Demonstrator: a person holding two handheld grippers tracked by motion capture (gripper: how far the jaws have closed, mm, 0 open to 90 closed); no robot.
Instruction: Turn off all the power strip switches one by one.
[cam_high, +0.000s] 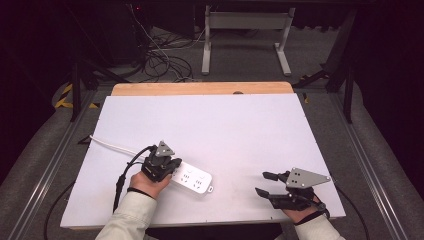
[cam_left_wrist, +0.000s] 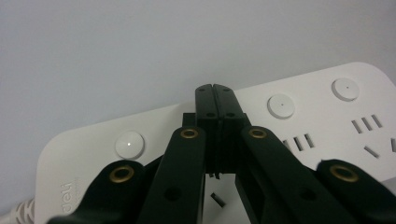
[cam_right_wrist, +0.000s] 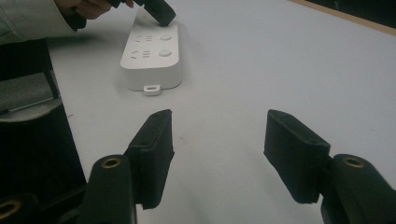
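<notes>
**One power strip, a closed gripper pressing on it**

One white power strip lies flat near the front-left corner of the table, its white cord trailing off toward the left edge. It is a long rounded plastic block with several socket groups, each paired with a round push button, and a small hanging tab at its free end. It looks rigid, light and smooth, so it would likely slide if pushed sideways; the long sides seem the safest place to grip. The left gripper stands over the cord end, its jaws closed together and holding nothing, tips resting on or just above the strip's top face. The right gripper sits near the front-right corner, well apart, jaws wide open and empty.
</notes>
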